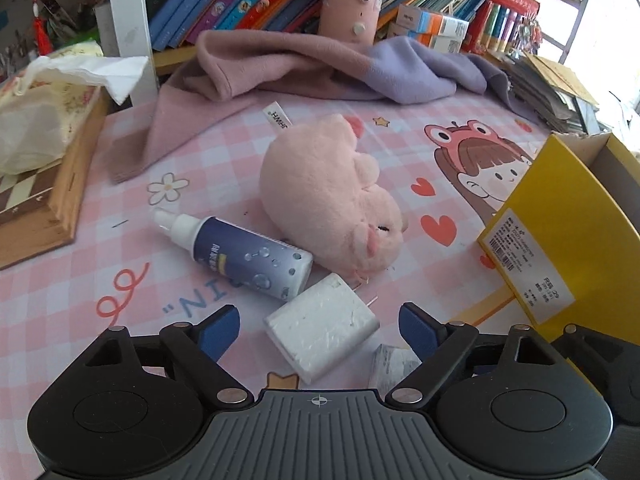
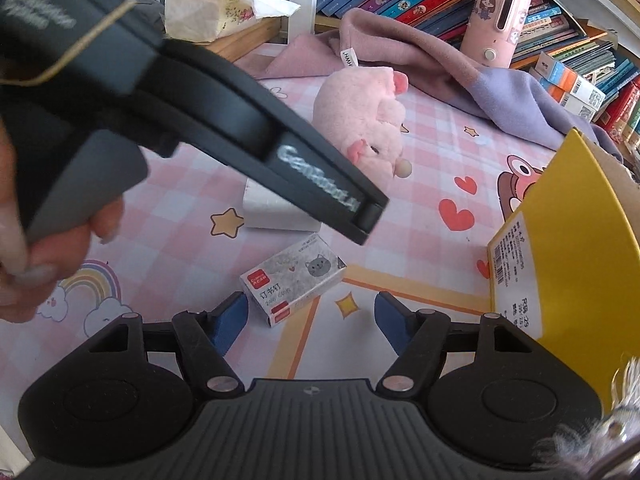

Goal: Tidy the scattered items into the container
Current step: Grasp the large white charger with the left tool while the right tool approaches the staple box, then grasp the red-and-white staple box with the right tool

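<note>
the left gripper (image 1: 320, 330) had its blue fingers (image 1: 218, 334) spread, unclenched, around the white plastic charger block (image 1: 322, 338) on the pink checked bench (image 1: 72, 300). the right gripper (image 2: 310, 322), also released, flanked the small grey staple box (image 2: 294, 280). both approached pickups; next, close, then carry to the yellow cardboard box (image 1: 576, 224) just beside.

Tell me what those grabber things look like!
Each grabber is black plastic with two round discs, a ribbed grey middle and silver bolts. The left gripper and right gripper both have blue-padded fingers. Silver lettering runs along the left grabber's side in the right wrist view.
</note>
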